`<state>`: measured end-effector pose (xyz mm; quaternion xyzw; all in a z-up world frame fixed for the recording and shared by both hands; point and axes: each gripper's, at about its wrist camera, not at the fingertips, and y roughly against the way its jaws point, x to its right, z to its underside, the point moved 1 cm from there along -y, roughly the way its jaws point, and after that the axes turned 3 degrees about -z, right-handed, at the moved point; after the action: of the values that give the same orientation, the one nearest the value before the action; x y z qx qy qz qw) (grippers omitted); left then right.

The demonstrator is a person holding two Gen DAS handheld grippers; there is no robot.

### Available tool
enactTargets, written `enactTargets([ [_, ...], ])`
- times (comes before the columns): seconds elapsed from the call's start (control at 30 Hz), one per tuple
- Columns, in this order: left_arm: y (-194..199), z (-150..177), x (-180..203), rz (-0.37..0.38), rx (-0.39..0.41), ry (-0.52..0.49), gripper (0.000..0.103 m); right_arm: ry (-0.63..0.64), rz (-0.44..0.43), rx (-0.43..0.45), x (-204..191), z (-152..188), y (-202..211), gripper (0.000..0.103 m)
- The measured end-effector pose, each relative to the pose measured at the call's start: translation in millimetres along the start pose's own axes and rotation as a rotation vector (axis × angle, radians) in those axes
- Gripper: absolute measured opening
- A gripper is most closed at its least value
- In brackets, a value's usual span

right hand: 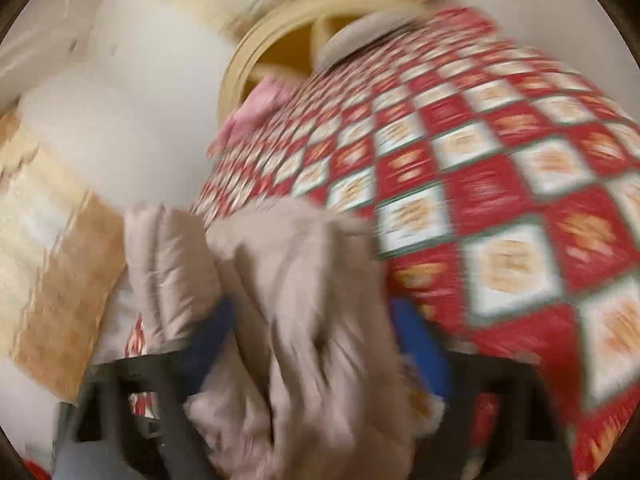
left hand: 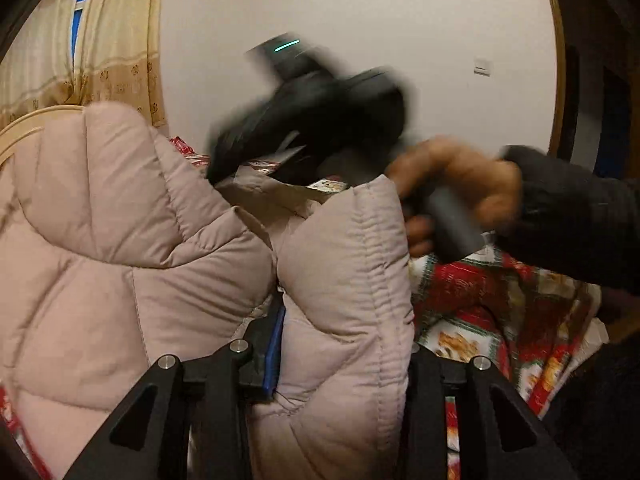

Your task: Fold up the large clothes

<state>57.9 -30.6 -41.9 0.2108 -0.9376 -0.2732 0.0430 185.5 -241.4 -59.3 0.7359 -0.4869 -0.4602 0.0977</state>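
Landmark: checked bedspread point(right hand: 500, 184), red and white, covering the bed. Beige curtain point(left hand: 112, 40) and a curved headboard point(right hand: 248, 60) stood beyond it, and a plain wall point(left hand: 360, 20). Quilted pink jacket point(left hand: 120, 220) was lifted above the bedspread, bunched, long axis not readable. Left tongs point(left hand: 340, 360) were clamped on a padded fold of it. Right tongs point(right hand: 312, 340) had jacket cloth between the blue pads; heavy blur, so grip cannot be told. A hand point(left hand: 460, 188) in a dark sleeve point(left hand: 572, 216) held the right tool above the jacket.

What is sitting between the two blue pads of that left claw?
A thick fold of the pale pink quilted puffer jacket fills the left claw, seen in the left wrist view.
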Motion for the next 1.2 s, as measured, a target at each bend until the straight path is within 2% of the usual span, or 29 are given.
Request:
enactTargets([
  [0.03,7,-2,-1,-0.011,-0.002,0.002,0.036,0.067,0.033,-0.045,-12,1,-19,0.026],
  [0.1,31,-3,-10,-0.019,-0.001,0.017,0.036,0.19,0.083,-0.049,-34,14,-39,0.026],
  [0.17,54,-1,-21,-0.03,0.002,0.023,0.036,0.236,0.066,-0.061,-41,24,-56,0.025],
  [0.23,68,0,-26,-0.04,-0.018,0.006,0.038,0.251,0.044,-0.059,-38,36,-70,0.025],
  [0.33,84,2,-28,-0.039,-0.021,-0.019,0.039,0.237,0.056,-0.051,-20,37,-80,0.021],
  [0.4,86,2,-32,-0.003,-0.021,-0.035,0.039,0.192,0.036,-0.049,-8,35,-78,0.02],
  [0.5,111,4,-38,0.048,0.082,-0.039,0.039,0.175,0.036,-0.05,1,32,-74,0.019],
  [0.57,136,3,-59,0.066,0.211,0.03,0.039,0.177,0.043,-0.05,2,31,-70,0.019],
  [0.6,145,4,-74,0.05,0.264,0.073,0.039,0.176,0.043,-0.052,2,32,-69,0.019],
  [0.67,153,6,-109,-0.062,0.355,0.231,0.041,0.179,0.043,-0.053,6,32,-67,0.019],
  [0.7,151,9,-121,-0.117,0.369,0.286,0.043,0.177,0.037,-0.055,7,32,-68,0.019],
  [0.73,146,15,-145,-0.226,0.372,0.39,0.045,0.173,0.032,-0.054,8,32,-68,0.019],
  [0.83,121,36,-200,-0.401,0.359,0.626,0.045,0.169,0.03,-0.034,9,37,-66,0.02],
  [0.87,109,46,-214,-0.41,0.373,0.704,0.045,0.171,0.033,-0.028,9,38,-66,0.02],
  [0.93,74,54,-226,-0.313,0.397,0.831,0.044,0.169,0.036,-0.019,9,40,-66,0.02],
  [1.0,37,44,-213,-0.242,0.385,0.813,0.045,0.159,0.032,-0.016,11,41,-66,0.02],
  [1.07,0,20,-188,-0.245,0.313,0.68,0.045,0.147,0.028,-0.015,13,42,-67,0.02],
  [1.13,-22,-5,-171,-0.245,0.271,0.592,0.045,0.136,0.028,-0.019,16,43,-68,0.02],
  [1.2,-43,-23,-161,-0.303,0.191,0.535,0.048,0.091,0.003,-0.019,25,43,-68,0.02],
])
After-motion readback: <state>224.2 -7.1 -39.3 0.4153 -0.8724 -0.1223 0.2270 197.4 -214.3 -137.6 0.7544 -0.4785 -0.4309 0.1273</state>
